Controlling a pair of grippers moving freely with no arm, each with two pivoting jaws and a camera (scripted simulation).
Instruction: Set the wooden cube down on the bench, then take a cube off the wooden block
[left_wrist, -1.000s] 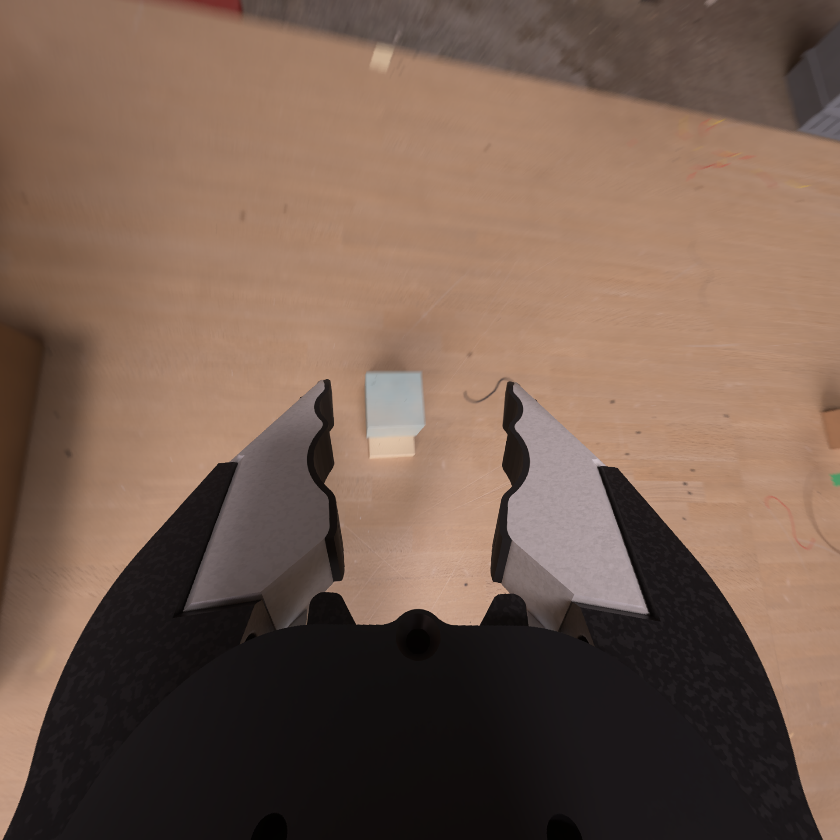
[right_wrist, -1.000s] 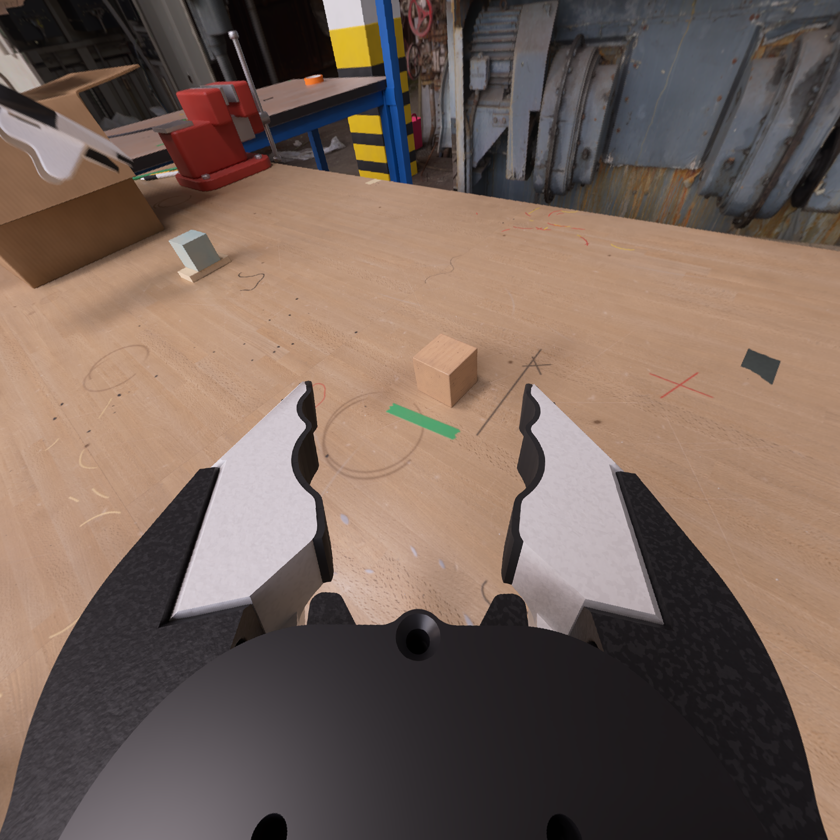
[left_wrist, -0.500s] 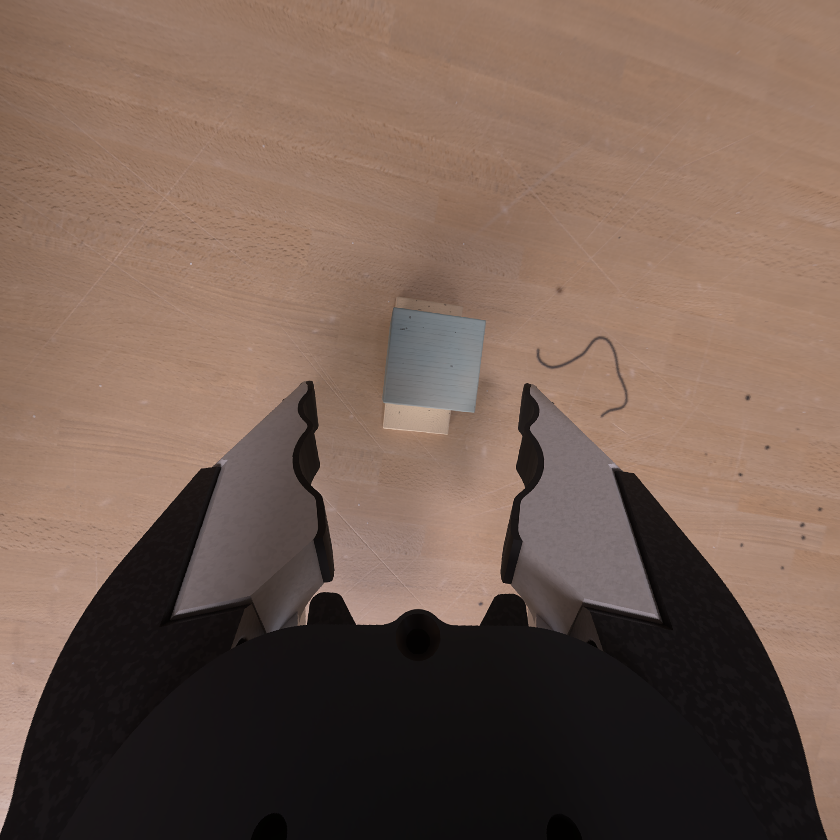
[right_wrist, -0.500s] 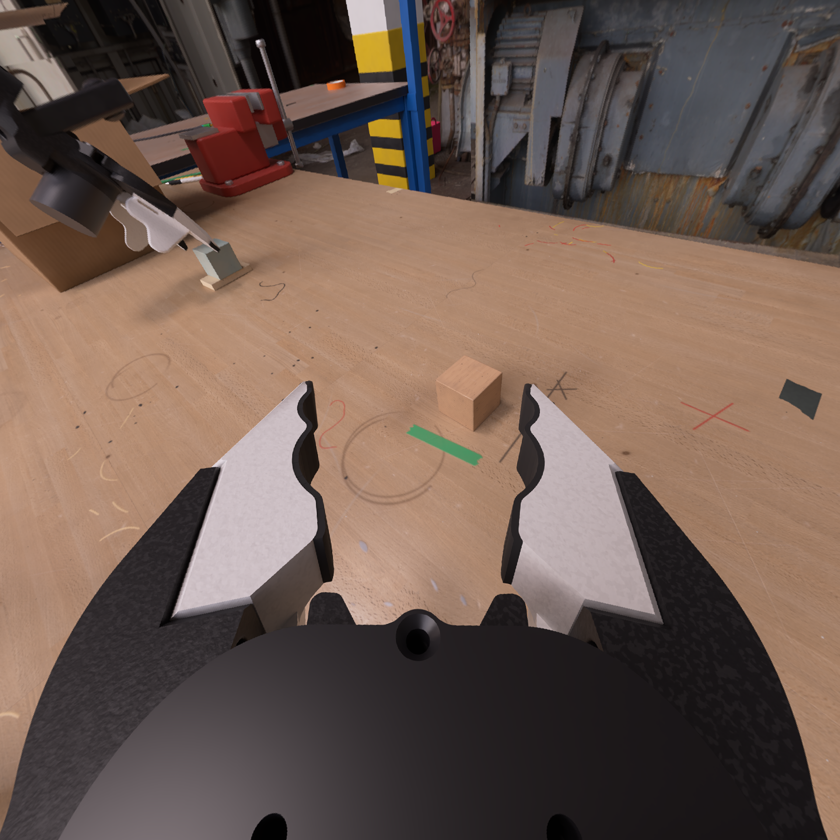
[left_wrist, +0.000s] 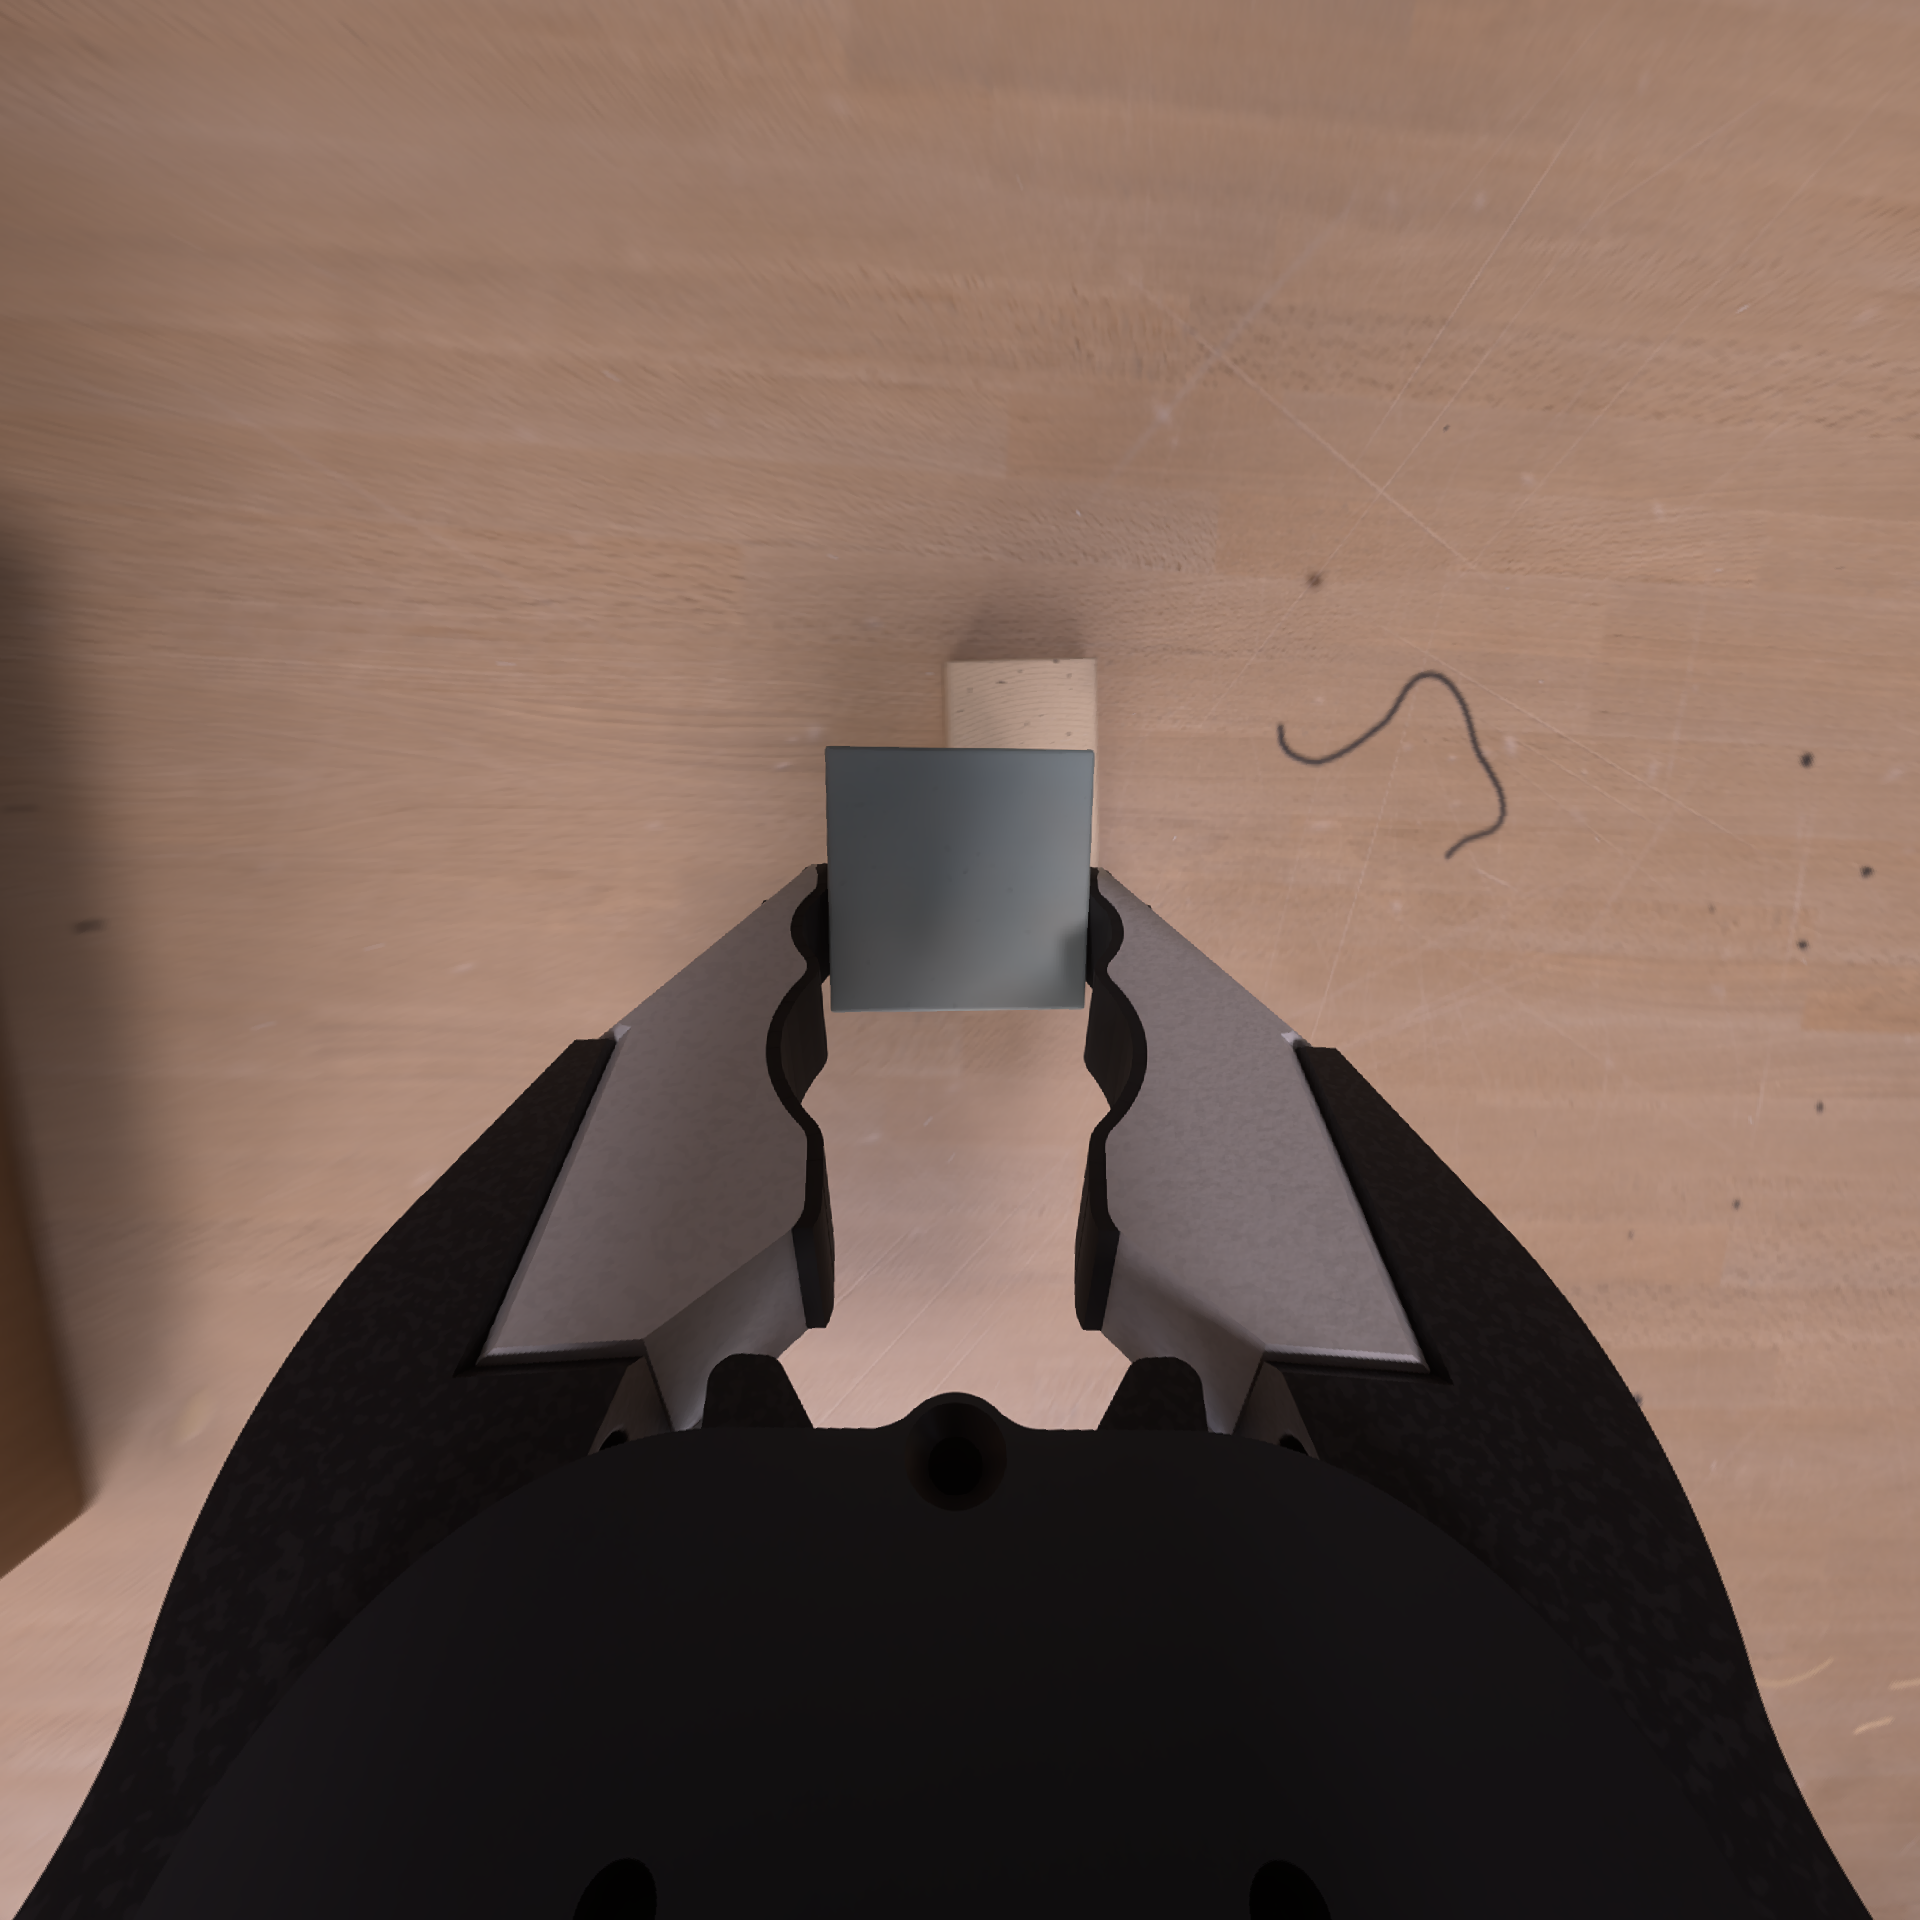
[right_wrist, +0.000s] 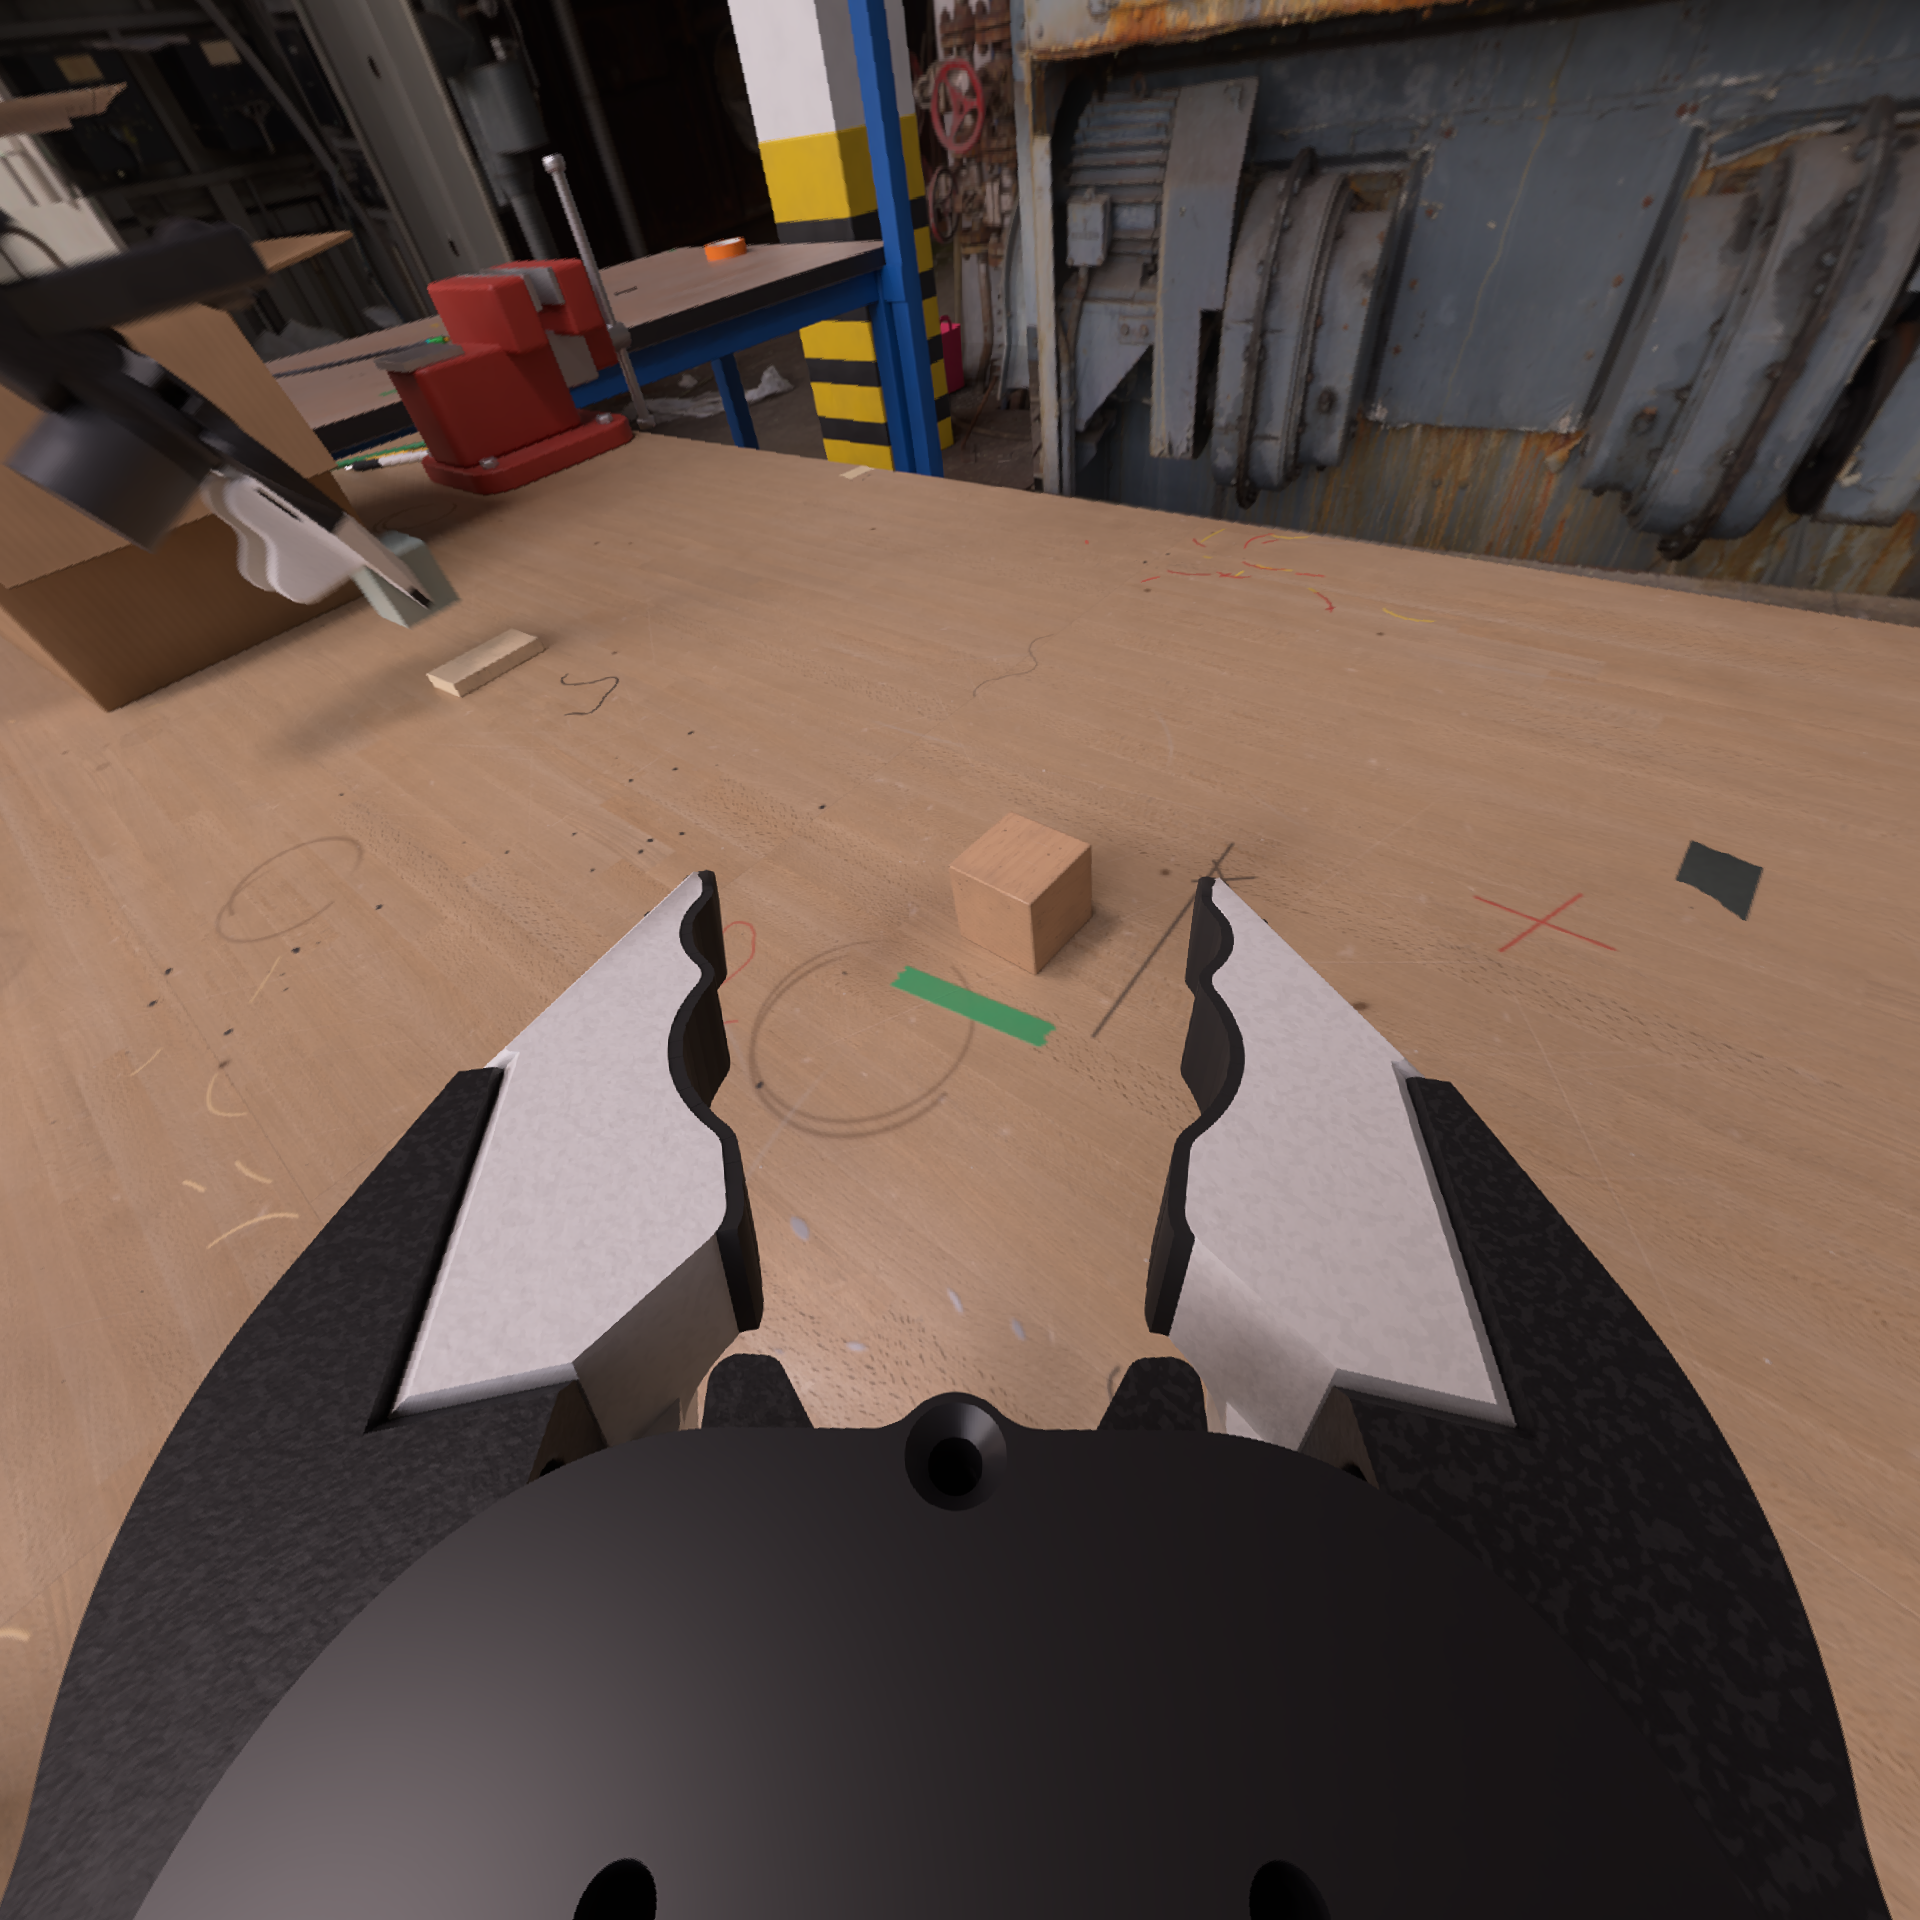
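Note:
My left gripper (left_wrist: 958, 914) is shut on a grey-blue cube (left_wrist: 958, 878) and holds it above the bench. The flat pale wooden block (left_wrist: 1018, 702) lies on the bench just beyond and below the cube, bare. In the right wrist view the left gripper (right_wrist: 400, 592) shows at the far left, holding the grey-blue cube (right_wrist: 416, 587) in the air above the wooden block (right_wrist: 485, 661). The wooden cube (right_wrist: 1023, 888) stands on the bench ahead of my right gripper (right_wrist: 956, 883), which is open and empty, clear of it.
A cardboard box (right_wrist: 125, 613) stands at the far left, with a red vise (right_wrist: 509, 374) behind it. A green tape strip (right_wrist: 974, 1005), a drawn circle and a dark patch (right_wrist: 1720, 878) mark the bench. The bench's far edge (right_wrist: 1455, 551) runs before a metal wall.
My left gripper came down over the grey-blue cube, shut on it and lifted it off the wooden block. My right gripper drew back slightly from the wooden cube, still open.

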